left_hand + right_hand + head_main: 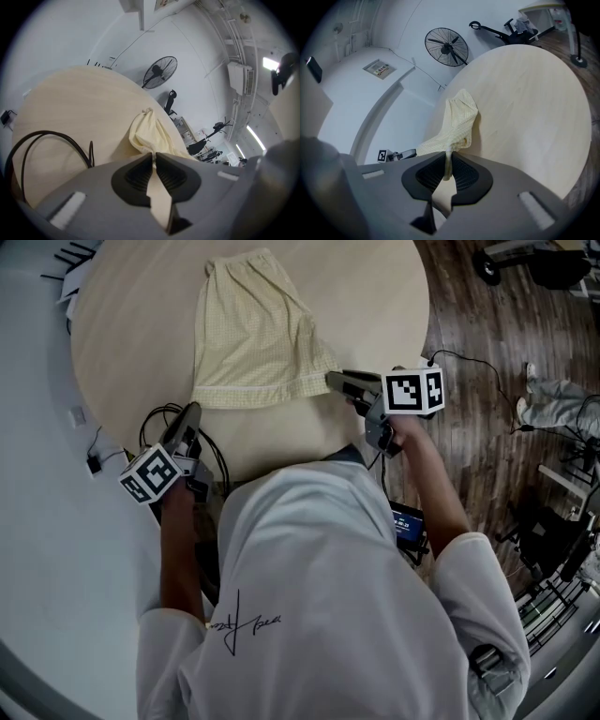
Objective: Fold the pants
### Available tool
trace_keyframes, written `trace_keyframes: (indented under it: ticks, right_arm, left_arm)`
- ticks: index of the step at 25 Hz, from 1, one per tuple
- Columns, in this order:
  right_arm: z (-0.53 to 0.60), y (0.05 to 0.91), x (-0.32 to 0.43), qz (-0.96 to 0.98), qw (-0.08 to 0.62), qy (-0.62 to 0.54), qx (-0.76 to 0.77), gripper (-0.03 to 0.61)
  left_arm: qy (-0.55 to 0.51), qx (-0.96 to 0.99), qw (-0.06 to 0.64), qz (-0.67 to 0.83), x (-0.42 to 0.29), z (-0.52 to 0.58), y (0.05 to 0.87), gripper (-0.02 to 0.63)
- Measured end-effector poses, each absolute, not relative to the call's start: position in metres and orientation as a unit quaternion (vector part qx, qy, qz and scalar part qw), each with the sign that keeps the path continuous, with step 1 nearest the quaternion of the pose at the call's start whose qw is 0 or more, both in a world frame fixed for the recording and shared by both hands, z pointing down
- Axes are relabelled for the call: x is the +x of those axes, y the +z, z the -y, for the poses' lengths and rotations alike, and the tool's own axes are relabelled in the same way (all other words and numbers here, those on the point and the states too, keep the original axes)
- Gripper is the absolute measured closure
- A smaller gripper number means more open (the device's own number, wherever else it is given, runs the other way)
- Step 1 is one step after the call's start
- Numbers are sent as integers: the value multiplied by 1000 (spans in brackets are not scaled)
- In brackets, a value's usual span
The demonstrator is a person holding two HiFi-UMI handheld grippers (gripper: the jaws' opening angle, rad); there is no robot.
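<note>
Pants (249,334) lie lengthwise, waistband far, near hem clamped in jaws of left gripper (192,411) and right gripper (332,381).

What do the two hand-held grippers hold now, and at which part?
Both hold the yellow pants: the left hand-held gripper pinches the near left corner, the right hand-held gripper the near right corner.

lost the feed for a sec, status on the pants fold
Both shut on pants: left gripper on one near corner, right gripper on the other. Rest lies on table. Loose black cable beside it, off the cloth.
</note>
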State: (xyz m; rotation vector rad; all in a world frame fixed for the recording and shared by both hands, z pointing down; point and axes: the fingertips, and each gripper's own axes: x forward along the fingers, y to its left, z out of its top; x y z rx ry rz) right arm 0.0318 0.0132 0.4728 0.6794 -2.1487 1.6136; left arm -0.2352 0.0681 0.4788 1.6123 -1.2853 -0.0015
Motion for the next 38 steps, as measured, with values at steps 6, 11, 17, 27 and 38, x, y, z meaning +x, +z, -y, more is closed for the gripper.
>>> trace_keyframes:
  ticks: [6, 11, 17, 27, 38]
  right_arm:
    - [-13, 467, 28, 765, 183, 578, 218, 545]
    - [-6, 457, 21, 760, 149, 602, 194, 545]
    - [12, 448, 25, 759, 124, 611, 187, 545]
    - [39, 441, 22, 753, 94, 627, 177, 545]
    - [55, 440, 16, 730, 44, 662, 166, 545]
  left_arm:
    - [-5, 669, 516, 535, -239, -71, 479, 531]
    - [-5, 678, 501, 538, -243, -65, 469, 531]
    - [6, 679, 482, 553, -254, -55, 465, 531]
    - [-11, 684, 473, 556, -256, -32, 453, 531]
    - [-13, 681, 469, 562, -267, -15, 452, 531]
